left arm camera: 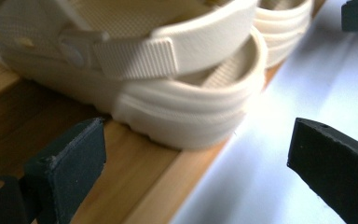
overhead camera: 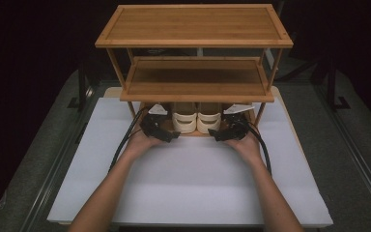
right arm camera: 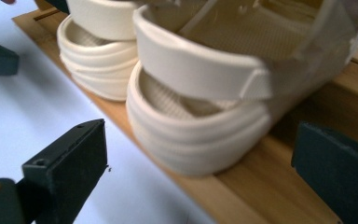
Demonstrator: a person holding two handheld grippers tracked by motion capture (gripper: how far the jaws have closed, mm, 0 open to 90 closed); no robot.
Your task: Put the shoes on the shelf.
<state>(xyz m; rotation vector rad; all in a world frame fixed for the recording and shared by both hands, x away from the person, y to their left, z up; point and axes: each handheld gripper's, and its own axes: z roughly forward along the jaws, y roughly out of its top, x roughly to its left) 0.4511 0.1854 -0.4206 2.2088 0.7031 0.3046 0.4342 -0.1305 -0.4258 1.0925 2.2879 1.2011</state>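
High view, frame centre: cream shoes [overhead camera: 196,117] sit heel-out on the rack's [overhead camera: 195,89] bottom shelf, so left gripper [overhead camera: 168,135] and right gripper [overhead camera: 219,135] flank them, jaws wide apart and empty, probably lining up heel grabs.

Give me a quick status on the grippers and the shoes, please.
Left gripper and right gripper open, each facing a heel. Shoes side by side on the rack's bottom shelf, untouched. Nothing in the way.
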